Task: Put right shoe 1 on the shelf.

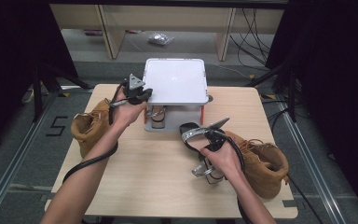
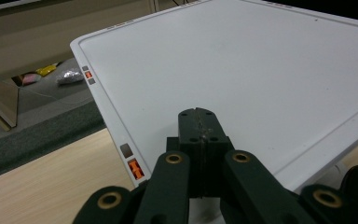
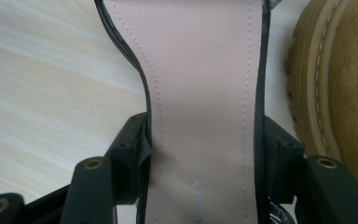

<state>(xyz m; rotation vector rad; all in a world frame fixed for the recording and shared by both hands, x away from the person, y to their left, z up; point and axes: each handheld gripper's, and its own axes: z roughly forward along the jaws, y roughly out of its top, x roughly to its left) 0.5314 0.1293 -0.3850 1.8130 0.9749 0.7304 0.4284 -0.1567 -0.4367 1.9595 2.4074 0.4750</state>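
a black high-heeled sandal [image 1: 196, 134] is held above the right part of the light wooden tabletop [image 1: 158, 172], in front of the person's right hand [image 1: 221, 156]. its long axis runs from near right to far left in the high view: the heel end is at the hand and the toe end, with a glittery strap, points away toward the far left and the middle of the tabletop. in the right gripper view the pale pink insole [image 3: 205, 93] runs straight up and away from the camera, in line with the jaws.

the right hand-held gripper [image 1: 210, 148] grasps the sandal across its width, one black jaw pressed on each side edge of the sole, near the printed brand mark at the heel end. the sandal reaches out beyond the jaw tips.

just to the right of the sandal a tan suede boot [image 1: 261, 161] lies at the right edge of the tabletop, close to the sandal's side. a second tan boot [image 1: 91, 126] lies at the left edge.

the left hand-held gripper [image 1: 142, 95] is clenched on nothing, its two jaw tips pressed together. it hovers at the near left corner of a flat white tray [image 1: 177, 79] that forms the top of a small rack with orange legs at the far middle of the tabletop, well apart from the sandal.
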